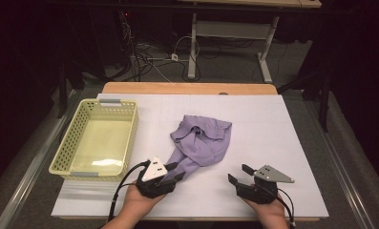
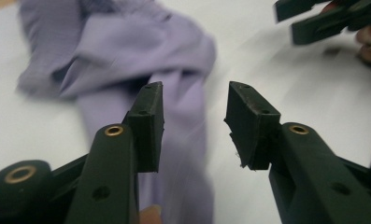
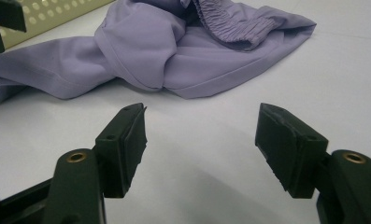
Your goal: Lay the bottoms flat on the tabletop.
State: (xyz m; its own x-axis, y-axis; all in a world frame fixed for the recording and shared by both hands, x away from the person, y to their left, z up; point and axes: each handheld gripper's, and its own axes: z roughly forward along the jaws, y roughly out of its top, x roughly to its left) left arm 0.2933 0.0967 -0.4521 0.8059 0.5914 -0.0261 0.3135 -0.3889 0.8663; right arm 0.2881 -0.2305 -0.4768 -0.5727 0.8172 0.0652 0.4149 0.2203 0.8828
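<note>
The lilac garment [image 1: 202,140] lies just beyond the left gripper [image 1: 176,171], unheld.

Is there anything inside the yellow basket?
The yellow basket looks empty: its pale floor shows bare in the high view. The purple cloth lies beside it on the white table. Its near wall hides the front inside edge.

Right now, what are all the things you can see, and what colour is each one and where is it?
cloth: one, purple, crumpled in the middle of the table, its near end by the left gripper
basket: one, pale yellow, on the table's left side, nothing in it
table: one, white top with a wooden far edge
cables: a tangle, black and white, on the floor beyond the table
left gripper: one, black, open, cloth lying between its jaws
right gripper: one, black, open, over bare table
hands: two, at the near edge
</note>
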